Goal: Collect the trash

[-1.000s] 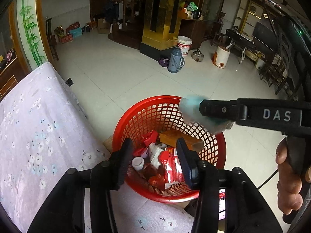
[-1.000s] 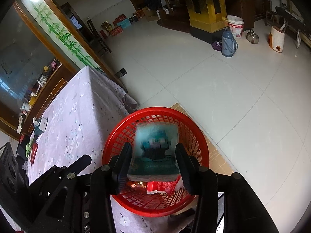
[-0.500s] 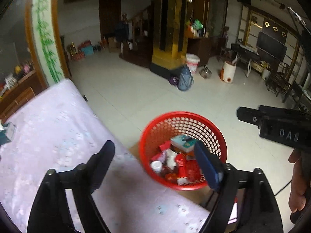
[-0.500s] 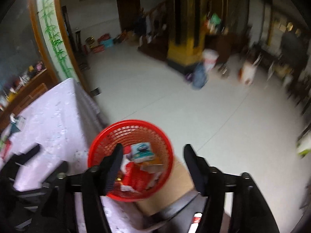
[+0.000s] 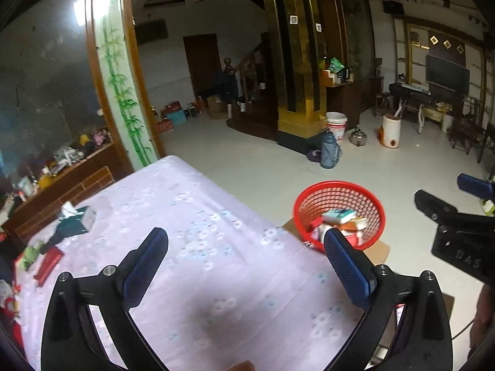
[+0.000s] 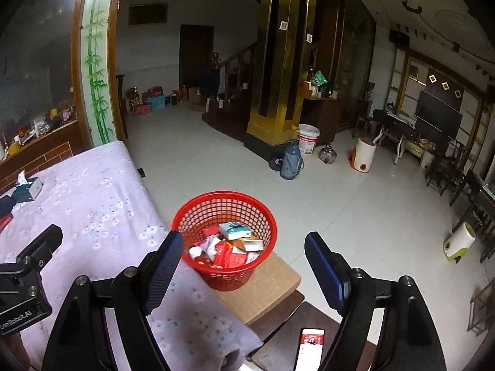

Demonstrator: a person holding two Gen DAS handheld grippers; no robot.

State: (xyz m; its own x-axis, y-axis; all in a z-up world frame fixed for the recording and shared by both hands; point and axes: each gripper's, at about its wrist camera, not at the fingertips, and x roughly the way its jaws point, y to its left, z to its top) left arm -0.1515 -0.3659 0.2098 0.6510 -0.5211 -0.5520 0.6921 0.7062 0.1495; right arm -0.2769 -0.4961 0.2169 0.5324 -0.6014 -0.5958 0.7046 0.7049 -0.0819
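Observation:
A red mesh basket [image 6: 260, 216] [image 5: 368, 194] stands on a cardboard-topped stool beside the table. It holds several wrappers and boxes, with a teal-and-white packet [image 6: 235, 229] [image 5: 338, 215] lying on top. My right gripper [image 6: 241, 267] hangs open above and in front of the basket, nothing between its fingers. My left gripper [image 5: 247, 261] is open too, raised over the lilac flowered tablecloth [image 5: 198, 241]. More litter [image 5: 46, 262] lies at the table's far left, near a teal tissue box [image 5: 77, 219] [image 6: 27, 190].
A cardboard board [image 6: 272, 287] carries the basket at the table corner. A phone [image 6: 309, 349] lies on a dark stool below. White tiled floor spreads beyond, with a blue thermos [image 6: 290, 160], a bucket [image 6: 307, 139] and a kettle [image 6: 328, 154] by the gold pillar.
My right gripper opened and let the teal packet fall into the basket. Both grippers then rose and drew back from the basket; the left one opened wide.

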